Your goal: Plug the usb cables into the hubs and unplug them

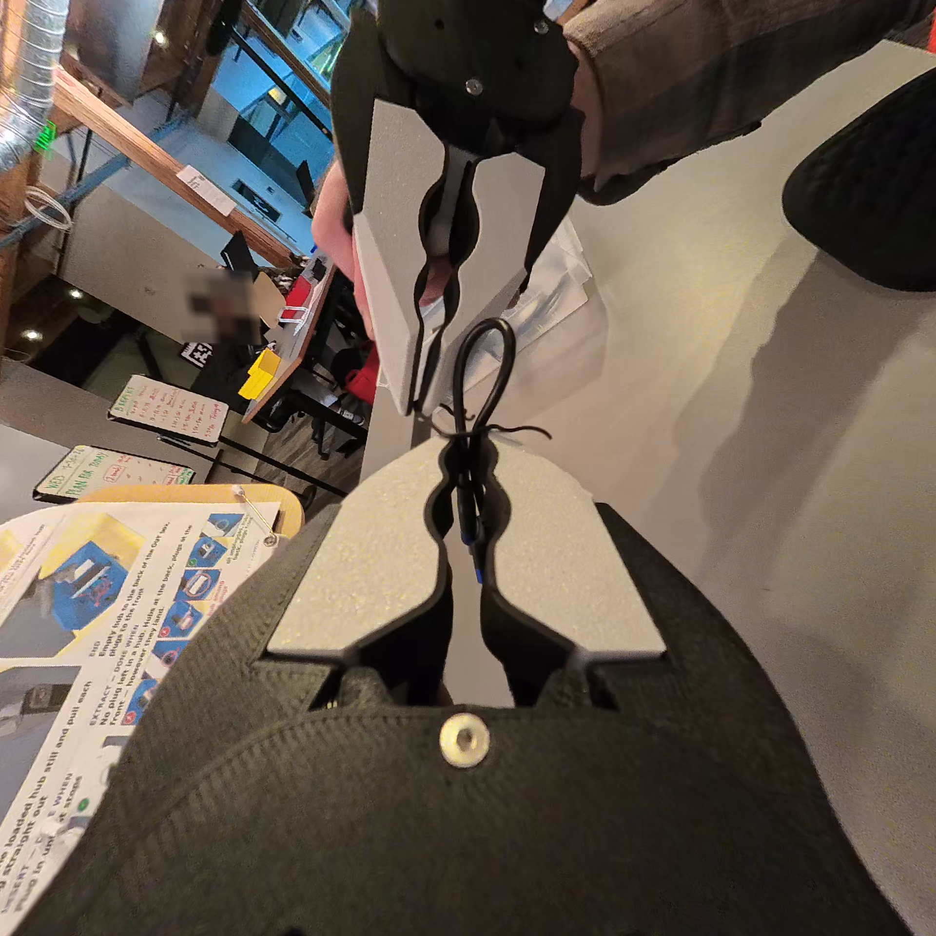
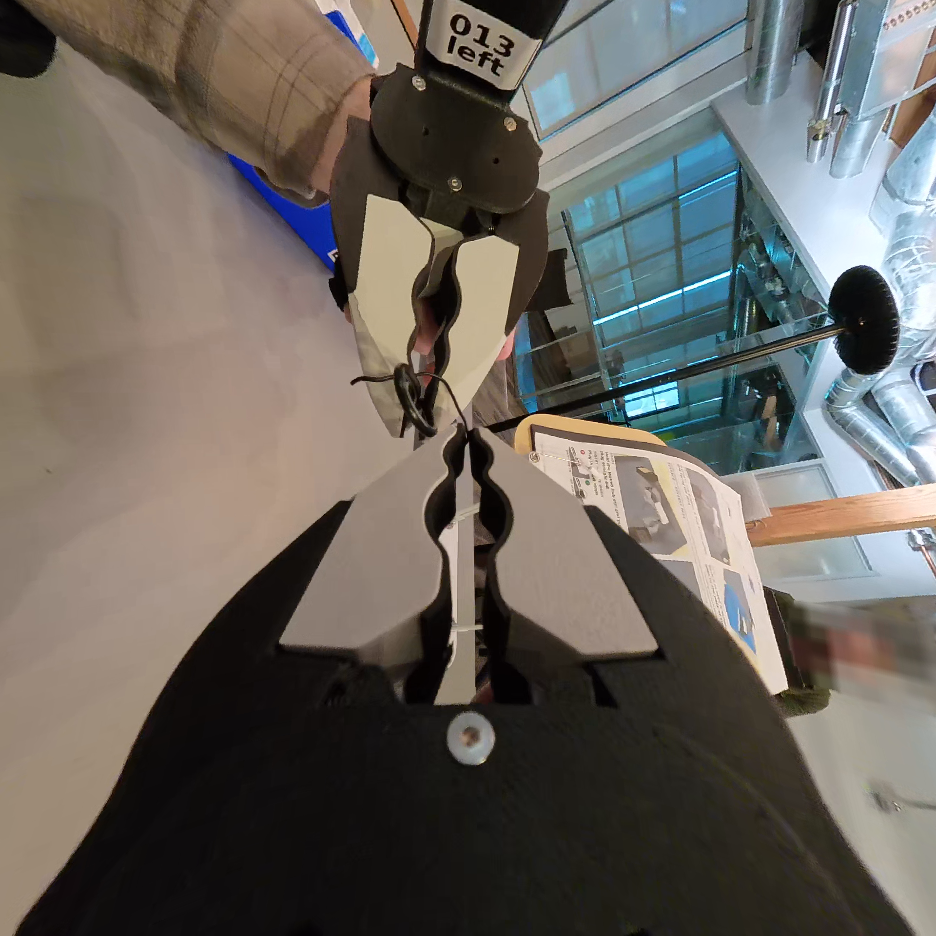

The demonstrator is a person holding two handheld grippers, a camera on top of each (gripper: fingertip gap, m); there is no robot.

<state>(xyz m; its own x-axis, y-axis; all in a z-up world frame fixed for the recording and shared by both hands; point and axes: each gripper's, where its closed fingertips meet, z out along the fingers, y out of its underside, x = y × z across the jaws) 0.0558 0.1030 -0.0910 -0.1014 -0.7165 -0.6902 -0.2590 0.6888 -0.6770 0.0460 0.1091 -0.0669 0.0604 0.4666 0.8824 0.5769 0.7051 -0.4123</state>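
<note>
Black cable (image 1: 468, 486) pinched by left hand-held gripper (image 1: 468, 451), tilted.

A pale grey bench (image 1: 709, 354) fills the foreground, with large blue-tinted windows (image 2: 658, 253), silver air ducts (image 2: 901, 420), wooden beams (image 1: 152, 152), two whiteboards (image 1: 167, 410) and a cluttered desk (image 1: 294, 354) behind it.
</note>
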